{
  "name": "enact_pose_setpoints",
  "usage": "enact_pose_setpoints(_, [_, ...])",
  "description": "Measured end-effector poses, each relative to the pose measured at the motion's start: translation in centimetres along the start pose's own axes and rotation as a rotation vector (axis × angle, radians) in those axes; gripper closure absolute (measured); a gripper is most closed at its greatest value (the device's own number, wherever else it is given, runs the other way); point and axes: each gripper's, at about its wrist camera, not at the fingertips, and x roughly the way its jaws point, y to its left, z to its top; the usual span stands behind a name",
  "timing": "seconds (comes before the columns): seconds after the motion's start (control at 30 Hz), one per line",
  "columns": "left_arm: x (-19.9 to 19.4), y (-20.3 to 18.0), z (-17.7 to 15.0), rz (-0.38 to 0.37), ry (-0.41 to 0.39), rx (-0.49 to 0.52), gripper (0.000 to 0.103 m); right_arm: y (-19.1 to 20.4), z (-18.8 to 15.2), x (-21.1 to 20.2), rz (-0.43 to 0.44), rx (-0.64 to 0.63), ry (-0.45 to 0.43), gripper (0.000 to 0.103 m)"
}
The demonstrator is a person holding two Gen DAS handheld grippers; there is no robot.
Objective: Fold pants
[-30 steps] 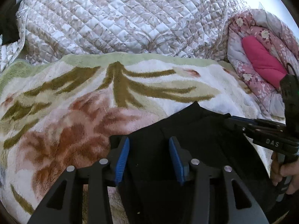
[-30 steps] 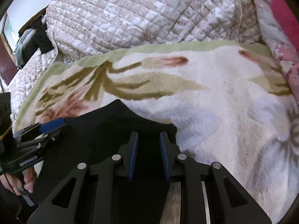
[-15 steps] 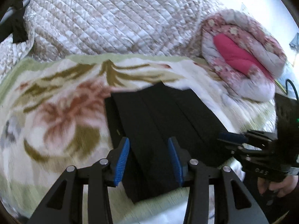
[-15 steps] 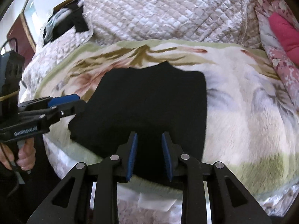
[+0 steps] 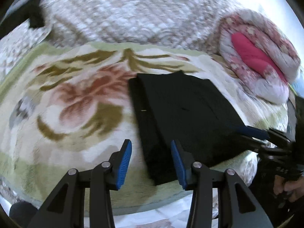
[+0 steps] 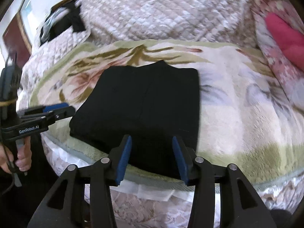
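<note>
The black pants lie folded into a flat rectangle on the floral blanket, near the bed's front edge. In the left wrist view my left gripper hovers open over the pants' near left corner, its blue pads apart from the cloth. My right gripper hangs over the near edge of the pants. Its jaws are opening and nothing is pressed between them. Each gripper shows in the other's view: the right gripper by the pants' right side, the left gripper just off their left corner, a hand on each handle.
A quilted cover rises behind the blanket. A rolled pink floral quilt lies at the back right. Dark clothes sit at the back left. The bed's front edge drops away just under the grippers.
Both grippers have drawn back from the pants toward the bed's front edge. The pants now show whole and folded. The right jaws stand wider than before.
</note>
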Motion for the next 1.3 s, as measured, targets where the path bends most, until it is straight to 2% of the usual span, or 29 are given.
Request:
enact_pose_setpoints(0.13, [-0.7,1.6,0.3,-0.009,-0.001,-0.050,0.057,-2.1,0.3,-0.7,0.040,0.093,-0.011,0.057])
enact_pose_setpoints(0.27, [-0.7,1.4,1.0,-0.026,-0.016,-0.050,0.057,-3.4,1.1,-0.5,0.055,0.147,-0.009,0.057])
enact_pose_setpoints(0.4, [0.4,1.1,1.9,-0.059,0.003,-0.056,0.057,-4.5,2.1,0.4,0.094,0.183,0.013,0.057])
enact_pose_setpoints(0.77, [4.2,1.5,3.0,-0.118,0.068,-0.111,0.053,-7.0,3.6,3.4,0.170,0.252,0.064,0.057])
enact_pose_setpoints(0.8, [4.5,1.6,3.1,-0.118,0.072,-0.118,0.050,-7.1,3.7,3.8,0.173,0.256,0.073,0.057])
enact_pose_setpoints(1.03, [6.0,1.9,4.1,-0.168,0.072,-0.149,0.047,-8.0,4.3,5.5,0.222,0.298,0.087,0.057])
enact_pose_setpoints(1.1, [6.6,2.1,4.3,-0.194,0.075,-0.167,0.043,-8.1,4.4,5.8,0.231,0.306,0.087,0.057])
enact_pose_setpoints(1.3, [6.7,2.1,3.4,-0.218,0.064,-0.193,0.042,-7.6,3.7,5.4,0.262,0.324,0.089,0.057])
